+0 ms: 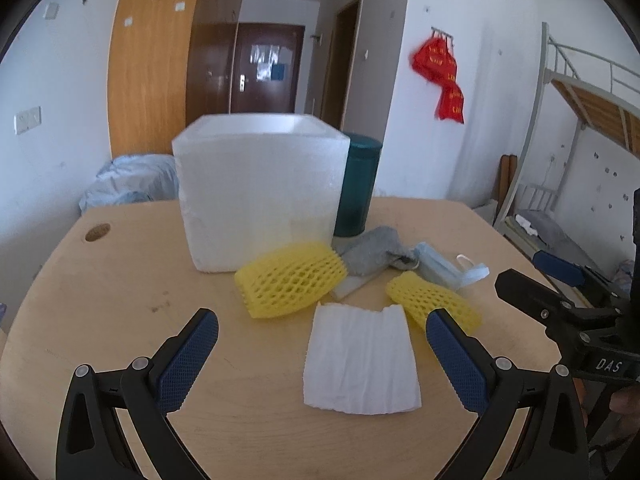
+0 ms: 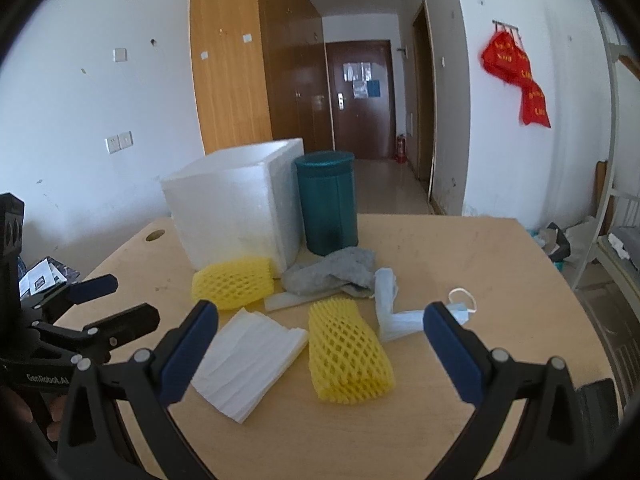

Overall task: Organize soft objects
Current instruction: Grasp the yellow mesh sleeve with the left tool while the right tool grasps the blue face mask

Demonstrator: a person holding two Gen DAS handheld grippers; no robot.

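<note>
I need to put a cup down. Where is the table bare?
Bare: the table's right side beyond the blue mask, and the left stretch between the foam box and the round hole. Crowded: the middle, before the box and teal canister.

White-walled dorm room around my desk point(image 1: 120, 280).
Wooden wardrobe point(image 2: 236, 80) upper centre, dark door point(image 2: 360, 96) behind, red banners point(image 2: 516, 80) upper right.
</note>
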